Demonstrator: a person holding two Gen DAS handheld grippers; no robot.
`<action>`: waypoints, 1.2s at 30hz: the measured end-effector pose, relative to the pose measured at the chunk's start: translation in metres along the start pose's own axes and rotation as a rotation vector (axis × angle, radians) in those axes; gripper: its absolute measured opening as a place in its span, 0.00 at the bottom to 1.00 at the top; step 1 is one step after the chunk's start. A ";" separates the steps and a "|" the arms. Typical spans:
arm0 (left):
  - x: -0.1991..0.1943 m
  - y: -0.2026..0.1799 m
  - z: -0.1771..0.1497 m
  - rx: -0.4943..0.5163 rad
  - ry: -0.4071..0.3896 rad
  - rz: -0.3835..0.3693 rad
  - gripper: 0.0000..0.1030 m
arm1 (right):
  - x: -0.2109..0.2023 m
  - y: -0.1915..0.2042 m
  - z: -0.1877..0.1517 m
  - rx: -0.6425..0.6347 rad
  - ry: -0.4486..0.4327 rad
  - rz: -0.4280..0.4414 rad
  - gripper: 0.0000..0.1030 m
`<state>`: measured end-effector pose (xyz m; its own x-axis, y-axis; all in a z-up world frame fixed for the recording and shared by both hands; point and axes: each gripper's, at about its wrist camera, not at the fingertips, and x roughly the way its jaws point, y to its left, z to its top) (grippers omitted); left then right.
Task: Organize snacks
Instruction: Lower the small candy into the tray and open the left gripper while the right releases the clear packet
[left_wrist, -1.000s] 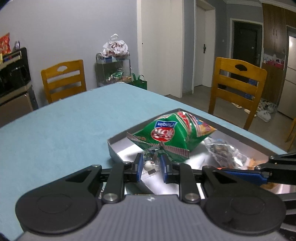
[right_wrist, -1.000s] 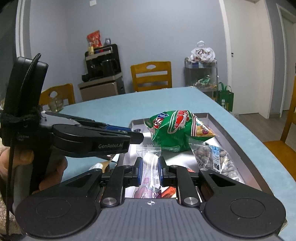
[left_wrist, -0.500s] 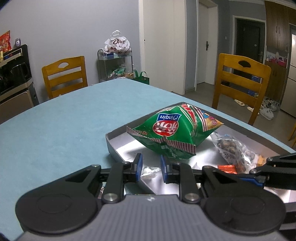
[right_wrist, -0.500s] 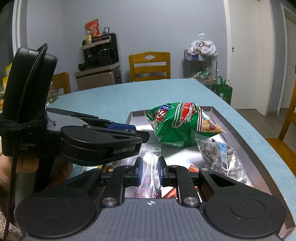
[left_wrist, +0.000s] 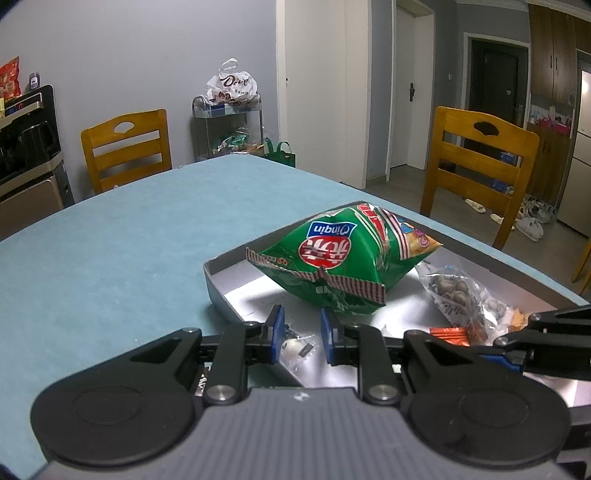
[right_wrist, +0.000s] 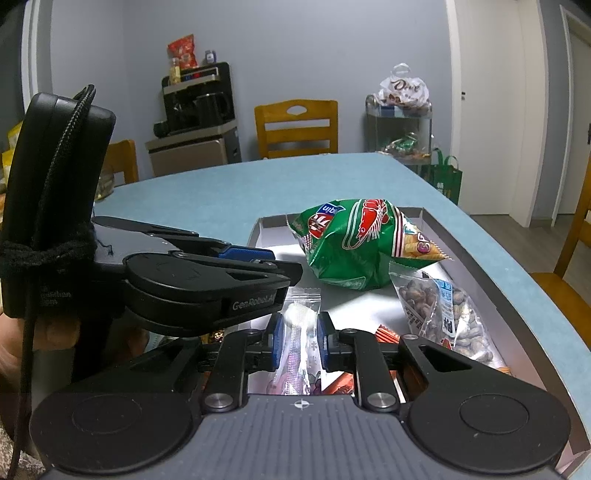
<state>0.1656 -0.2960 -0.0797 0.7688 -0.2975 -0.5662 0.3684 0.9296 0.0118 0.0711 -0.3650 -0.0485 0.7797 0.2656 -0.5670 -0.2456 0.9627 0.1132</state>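
Note:
A grey tray on the teal table holds a green crisp bag, a clear nut packet and orange wrappers. My right gripper has a long clear sweet packet between its pads, and its jaws are just starting to open. My left gripper is shut and hovers at the tray's near left wall. A clear packet end with a white sweet shows in its gap. I cannot tell whether its pads touch that end.
A person's hand holds the left gripper's handle. Wooden chairs stand at the table's far and right sides. A metal cart with bags and a dark appliance stand by the wall. Bare tablecloth spreads left of the tray.
The packet end that stood crumpled between my left fingers a second ago now lies lower in their gap. The right gripper keeps the long packet. Both views shifted only slightly.

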 end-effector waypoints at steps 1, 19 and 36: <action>0.000 0.001 0.001 -0.003 0.001 -0.003 0.19 | 0.000 -0.001 0.000 0.003 -0.002 -0.001 0.21; -0.015 0.010 0.003 -0.046 -0.058 -0.011 0.75 | -0.011 -0.004 -0.001 0.052 -0.049 -0.007 0.34; -0.041 0.025 0.007 -0.131 -0.091 -0.012 0.93 | -0.034 -0.003 0.004 0.098 -0.140 -0.019 0.98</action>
<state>0.1467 -0.2625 -0.0507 0.8110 -0.3219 -0.4885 0.3114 0.9444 -0.1052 0.0475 -0.3769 -0.0265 0.8580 0.2448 -0.4516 -0.1777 0.9663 0.1861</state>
